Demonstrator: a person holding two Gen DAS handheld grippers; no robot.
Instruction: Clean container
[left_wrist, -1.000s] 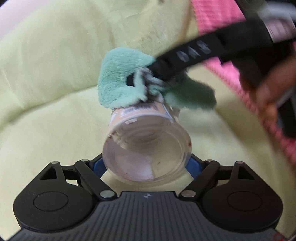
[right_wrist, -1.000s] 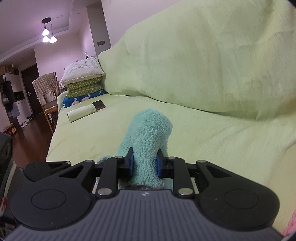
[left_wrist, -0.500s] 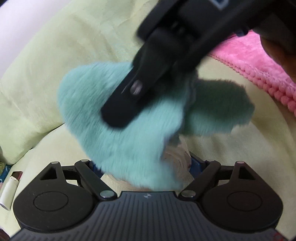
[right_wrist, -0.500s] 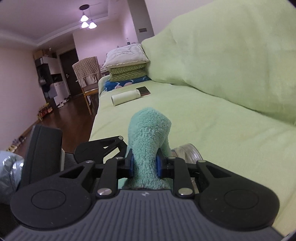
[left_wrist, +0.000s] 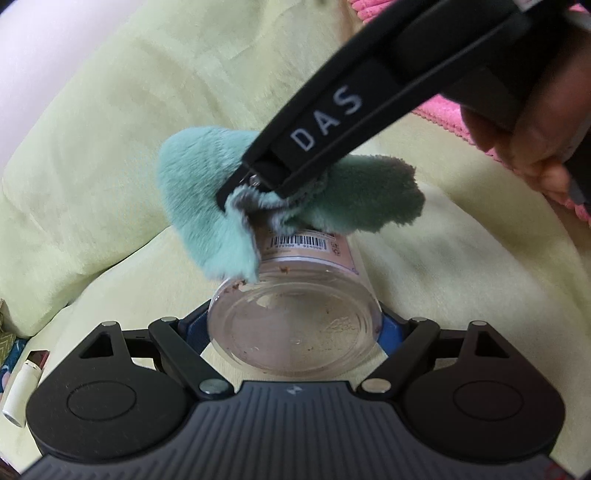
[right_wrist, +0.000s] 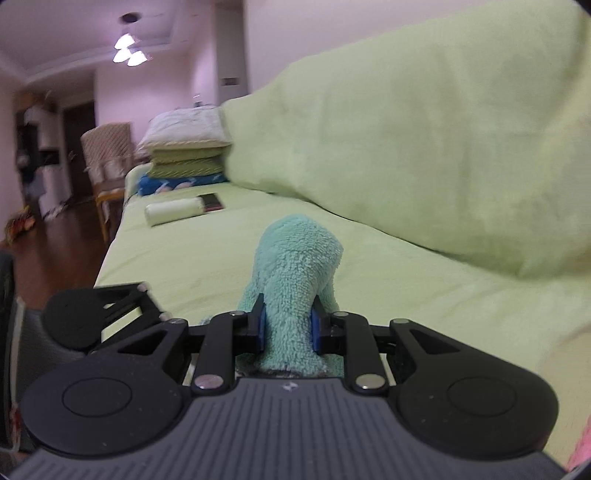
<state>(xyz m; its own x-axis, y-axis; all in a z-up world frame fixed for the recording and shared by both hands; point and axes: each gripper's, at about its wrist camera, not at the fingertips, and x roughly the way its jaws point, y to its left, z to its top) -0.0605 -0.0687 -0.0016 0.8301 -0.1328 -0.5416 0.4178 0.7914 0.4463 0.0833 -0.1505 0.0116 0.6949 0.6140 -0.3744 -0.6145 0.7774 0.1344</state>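
LEFT WRIST VIEW
Container: 1 clear plastic jar (left_wrist: 295, 325), lying w/ base toward camera, brown smears on base and wall; barcode label on its upper side.
Left gripper: left gripper (left_wrist: 293, 332) clamped on the jar, blue pads against both sides near the base; jaws have just been closing a bit further, jar between them. Jar sits at centre, right at the gripper front.
Cloth: 1 teal fluffy cloth (left_wrist: 207, 206), draped over far end of jar, hanging down its left side, a darker lobe out to the right.
Right gripper: right gripper (left_wrist: 243, 184) comes in from upper right, black finger marked "DAS", tip buried in the cloth above jar's far end.
Hand: 1 hand (left_wrist: 532, 122) at right edge, on the right tool's handle.
Sofa: pale green sofa cover (left_wrist: 110, 147) under and behind everything.
Pink fabric: 1 pink textured piece (left_wrist: 443, 114) at right, partly hidden by the tool.
Small items: 1 white tube-like thing (left_wrist: 20, 387) near left edge; what it is, can't tell.

RIGHT WRIST VIEW
Right gripper: jaws nearly together, pinching the teal cloth; just been closing tighter on it. Cloth bulges up past the pads, centre frame.
Jar: not visible here.
Left gripper: black linkage at near left.
Far left on seat: 1 white roll (right_wrist: 173, 212), 1 dark flat item (right_wrist: 212, 201) beside it.
Cushions: 1 stack (right_wrist: 184, 147) at sofa's far end.
Chair: 1 (right_wrist: 107, 155), far left.
Ceiling lamp: 1 (right_wrist: 127, 50), lit.
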